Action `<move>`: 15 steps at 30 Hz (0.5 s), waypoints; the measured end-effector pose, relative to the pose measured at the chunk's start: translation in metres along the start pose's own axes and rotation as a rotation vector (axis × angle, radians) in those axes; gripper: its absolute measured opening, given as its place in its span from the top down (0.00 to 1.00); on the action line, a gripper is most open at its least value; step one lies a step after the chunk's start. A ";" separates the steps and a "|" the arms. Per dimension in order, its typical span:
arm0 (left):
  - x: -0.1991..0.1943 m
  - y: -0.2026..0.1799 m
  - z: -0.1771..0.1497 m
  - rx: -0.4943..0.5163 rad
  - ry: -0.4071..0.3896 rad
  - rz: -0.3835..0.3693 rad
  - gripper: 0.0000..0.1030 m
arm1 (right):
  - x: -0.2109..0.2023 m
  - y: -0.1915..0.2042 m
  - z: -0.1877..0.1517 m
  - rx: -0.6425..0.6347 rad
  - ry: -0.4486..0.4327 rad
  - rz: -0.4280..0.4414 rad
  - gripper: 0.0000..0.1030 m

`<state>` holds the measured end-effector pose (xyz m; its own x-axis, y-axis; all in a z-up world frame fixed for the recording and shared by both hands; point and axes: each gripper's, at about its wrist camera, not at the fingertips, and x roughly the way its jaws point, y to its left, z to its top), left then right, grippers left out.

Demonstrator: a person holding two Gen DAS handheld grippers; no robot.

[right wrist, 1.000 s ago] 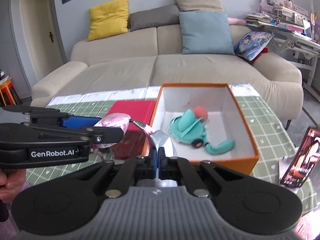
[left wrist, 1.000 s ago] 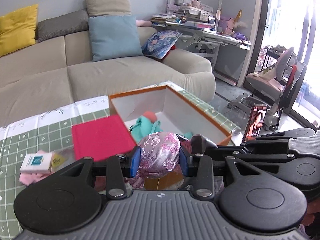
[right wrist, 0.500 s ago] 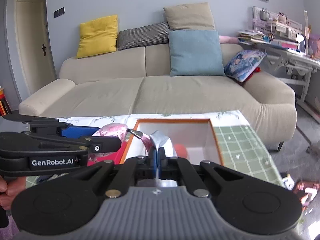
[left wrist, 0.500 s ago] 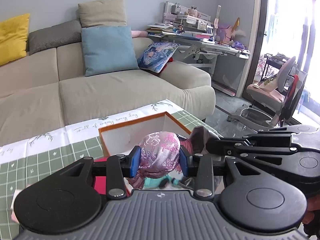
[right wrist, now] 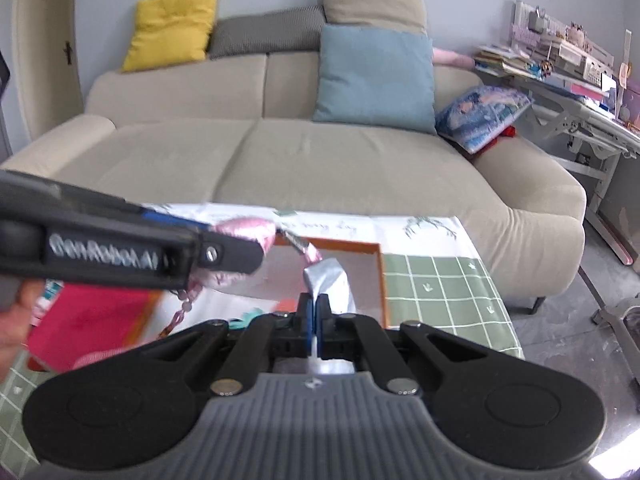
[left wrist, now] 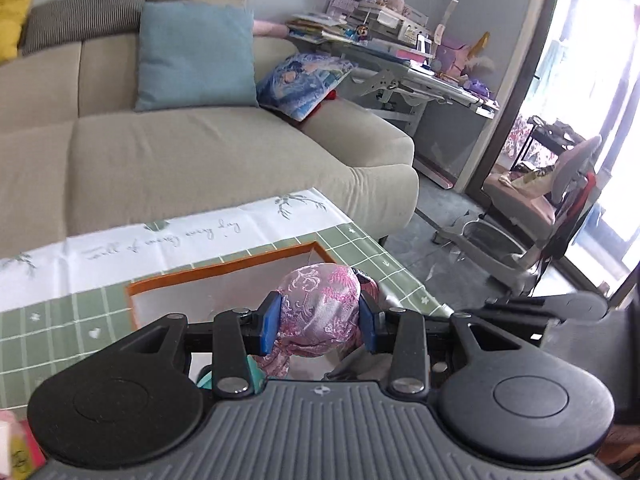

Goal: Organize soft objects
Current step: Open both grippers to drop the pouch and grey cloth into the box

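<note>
A pink brocade pouch (left wrist: 320, 312) is clamped between the blue pads of the left gripper (left wrist: 319, 320), held above the orange-rimmed box (left wrist: 224, 270). A grey fabric flap (right wrist: 330, 286) attached to the pouch is pinched in the tightly closed jaws of the right gripper (right wrist: 316, 312). A teal soft toy (right wrist: 250, 314) is partly seen in the box, beside a red lid (right wrist: 92, 320) on the green checked tablecloth (right wrist: 444, 288). Beyond, a beige sofa (right wrist: 320, 152) is seen with a blue cushion (right wrist: 376, 76).

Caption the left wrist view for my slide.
Left claw carries a pink brocade pouch above the orange box.
</note>
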<state>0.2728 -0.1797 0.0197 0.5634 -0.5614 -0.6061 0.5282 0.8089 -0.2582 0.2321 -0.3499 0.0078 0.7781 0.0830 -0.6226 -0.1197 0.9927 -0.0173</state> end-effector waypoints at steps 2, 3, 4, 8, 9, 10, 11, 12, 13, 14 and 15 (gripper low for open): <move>0.015 0.007 0.004 -0.022 0.029 -0.014 0.56 | 0.017 -0.006 0.000 -0.004 0.046 0.006 1.00; 0.024 0.010 0.004 -0.031 0.061 -0.018 0.56 | 0.026 -0.007 -0.001 -0.010 0.070 0.004 1.00; 0.033 0.014 0.001 -0.046 0.089 -0.007 0.56 | 0.035 -0.007 -0.003 -0.019 0.096 0.001 1.00; 0.061 0.028 -0.013 -0.073 0.204 0.016 0.56 | 0.065 -0.001 -0.017 -0.072 0.193 -0.023 1.00; 0.065 0.032 -0.018 -0.088 0.225 0.007 0.56 | 0.070 0.000 -0.020 -0.083 0.212 -0.024 1.00; 0.069 0.035 -0.021 -0.103 0.245 0.004 0.56 | 0.073 0.001 -0.023 -0.090 0.226 -0.023 1.00; 0.072 0.038 -0.025 -0.117 0.263 0.008 0.56 | 0.077 0.001 -0.026 -0.096 0.245 -0.023 1.00; 0.073 0.039 -0.026 -0.124 0.272 0.009 0.55 | 0.081 0.001 -0.028 -0.098 0.256 -0.024 1.00; 0.074 0.040 -0.027 -0.129 0.279 0.009 0.55 | 0.082 0.001 -0.029 -0.097 0.264 -0.023 0.97; 0.075 0.040 -0.027 -0.136 0.286 0.007 0.54 | 0.083 0.000 -0.030 -0.096 0.270 -0.017 0.96; 0.076 0.041 -0.028 -0.142 0.295 0.001 0.53 | 0.084 0.000 -0.031 -0.095 0.274 -0.015 0.96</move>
<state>0.3198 -0.1842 -0.0580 0.3447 -0.5021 -0.7932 0.4220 0.8376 -0.3469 0.2785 -0.3454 -0.0689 0.5858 0.0290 -0.8099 -0.1770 0.9798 -0.0929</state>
